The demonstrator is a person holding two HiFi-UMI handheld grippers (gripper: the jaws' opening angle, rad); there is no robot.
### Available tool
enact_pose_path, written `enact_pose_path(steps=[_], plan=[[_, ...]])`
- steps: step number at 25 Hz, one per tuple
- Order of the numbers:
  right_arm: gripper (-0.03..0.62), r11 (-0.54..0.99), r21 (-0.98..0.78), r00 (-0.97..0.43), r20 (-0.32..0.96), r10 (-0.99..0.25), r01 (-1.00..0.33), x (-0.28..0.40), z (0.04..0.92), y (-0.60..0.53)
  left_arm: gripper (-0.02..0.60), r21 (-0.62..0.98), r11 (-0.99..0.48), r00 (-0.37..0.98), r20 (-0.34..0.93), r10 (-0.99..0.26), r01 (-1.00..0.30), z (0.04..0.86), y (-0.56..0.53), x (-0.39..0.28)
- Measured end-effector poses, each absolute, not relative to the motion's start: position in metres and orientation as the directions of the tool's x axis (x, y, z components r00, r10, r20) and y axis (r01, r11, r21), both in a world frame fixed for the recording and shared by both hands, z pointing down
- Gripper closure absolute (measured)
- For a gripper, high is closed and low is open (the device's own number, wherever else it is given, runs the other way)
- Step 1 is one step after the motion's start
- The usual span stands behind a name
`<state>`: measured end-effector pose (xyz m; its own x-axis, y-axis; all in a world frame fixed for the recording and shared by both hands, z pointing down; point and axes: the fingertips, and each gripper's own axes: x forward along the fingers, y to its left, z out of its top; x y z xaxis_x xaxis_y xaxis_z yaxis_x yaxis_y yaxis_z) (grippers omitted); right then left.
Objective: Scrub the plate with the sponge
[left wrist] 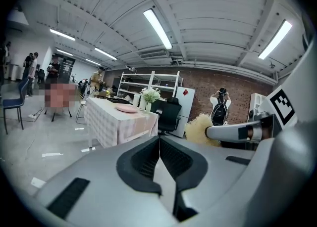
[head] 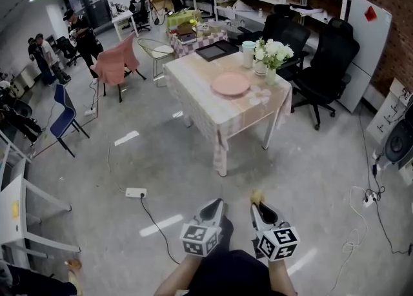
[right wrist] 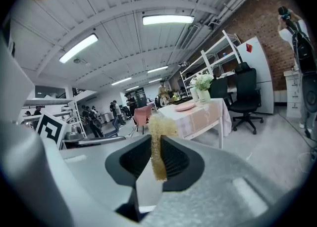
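The right gripper (right wrist: 157, 147) is clamped on the yellow sponge (right wrist: 159, 126). The left gripper (left wrist: 159, 144) is closed, with nothing in it. Both are well apart from the table (head: 193, 72) — there the pink plate (head: 230, 84) lies.

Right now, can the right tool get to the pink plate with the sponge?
Probably not yet. The right tool, shut on the sponge, is held low near the person, while the plate lies on the table across the floor. Nothing blocks the way; walking closer should do.
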<state>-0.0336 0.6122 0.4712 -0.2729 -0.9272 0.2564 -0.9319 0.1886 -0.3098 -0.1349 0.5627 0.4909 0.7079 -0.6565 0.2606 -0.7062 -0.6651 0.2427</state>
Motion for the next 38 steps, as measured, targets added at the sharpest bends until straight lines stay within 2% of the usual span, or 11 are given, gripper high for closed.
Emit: enact_pose_path(steps=[29,38], plan=[[0.534,0.193,-0.314,-0.290,0.300,-0.909,-0.930,0.005,0.459,0.432,0.569,0.272,-0.671,0.724,0.278,-0.632,-0.690,0.486,0.383,-0.091],[0.534,0.171,-0.432,-0.302,0.257,-0.918,-0.886,0.016,0.448,0.360,0.569,0.289,-0.695,0.752,0.278,-0.598,-0.659,0.479,0.311,-0.079]])
